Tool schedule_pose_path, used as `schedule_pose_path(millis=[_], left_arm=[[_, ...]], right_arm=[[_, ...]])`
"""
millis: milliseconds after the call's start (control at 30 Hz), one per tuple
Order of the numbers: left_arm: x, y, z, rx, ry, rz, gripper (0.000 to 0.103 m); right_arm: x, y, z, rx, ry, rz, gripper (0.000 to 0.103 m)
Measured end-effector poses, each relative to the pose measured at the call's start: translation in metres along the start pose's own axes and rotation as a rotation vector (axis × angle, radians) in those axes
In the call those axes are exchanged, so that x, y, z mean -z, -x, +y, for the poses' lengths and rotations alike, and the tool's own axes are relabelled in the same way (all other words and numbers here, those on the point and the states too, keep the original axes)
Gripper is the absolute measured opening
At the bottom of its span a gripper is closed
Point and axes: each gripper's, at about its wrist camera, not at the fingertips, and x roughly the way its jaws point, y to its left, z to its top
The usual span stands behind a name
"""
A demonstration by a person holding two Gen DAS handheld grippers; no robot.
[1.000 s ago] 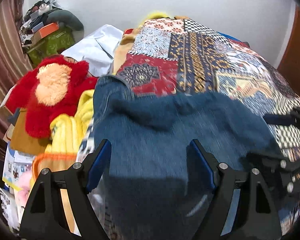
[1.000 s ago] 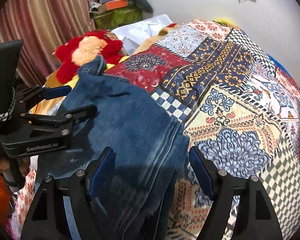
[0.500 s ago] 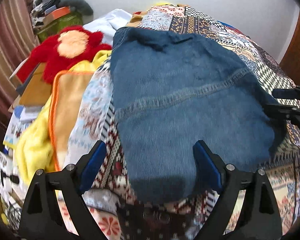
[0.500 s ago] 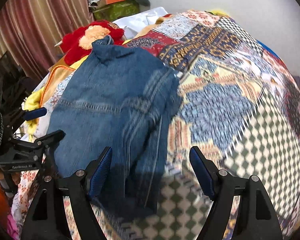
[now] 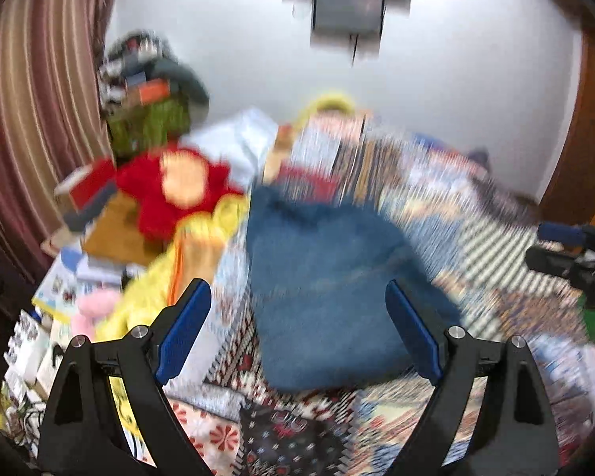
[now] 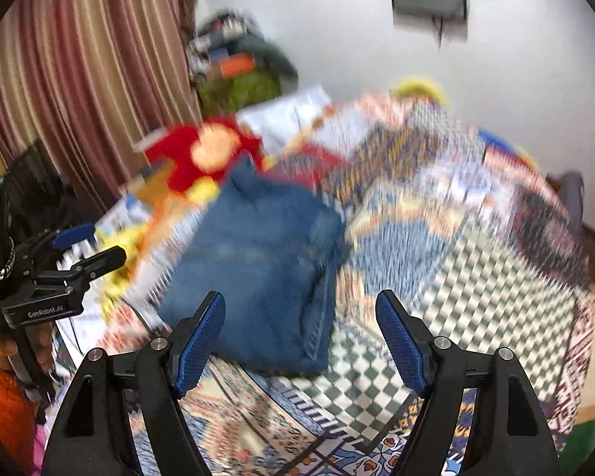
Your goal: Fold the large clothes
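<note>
Both views motion-blurred. Blue denim garment seen folded, laid flat on patchwork bedspread, near left side of bed. Left gripper held above bed, jaws spread wide, nothing between blue pads, garment lying beyond and below. Right gripper likewise held apart from cloth, jaws parted, empty. Red plush toy and yellow cloth seen piled just beside garment. Striped curtain hung behind.

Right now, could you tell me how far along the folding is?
Done: the denim garment lies folded in a compact block on the quilt. In hand: nothing; the left gripper and right gripper are open and empty. Left: no other unfolded garment is clearly visible.
</note>
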Motion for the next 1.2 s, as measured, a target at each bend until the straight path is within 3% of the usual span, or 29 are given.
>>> schedule_pose_path(millis=[200,500,733,967,1200], left_arm=[[-0.027,0.080,-0.019,0.059,0.006,-0.236,0.090],[-0.021,0.147,-0.036,0.087,0.006,-0.397,0.090],[-0.008,0.165,-0.042,0.068,0.003,-0.422,0.095],[0.002,0.166,-0.048,0.014,-0.016,-0.426,0.102],[0.005,0.163,-0.052,0.011,-0.016,-0.407,0.102]], right_arm=[[-0.016,0.082,0.024,-0.015,0.002,-0.254,0.076],[-0.004,0.168,0.062,-0.008,0.021,-0.502,0.076],[0.013,0.189,0.074,0.023,0.004,-0.539,0.076],[0.028,0.195,0.079,0.080,-0.009,-0.552,0.101],[0.032,0.190,0.076,0.099,-0.029,-0.522,0.103]])
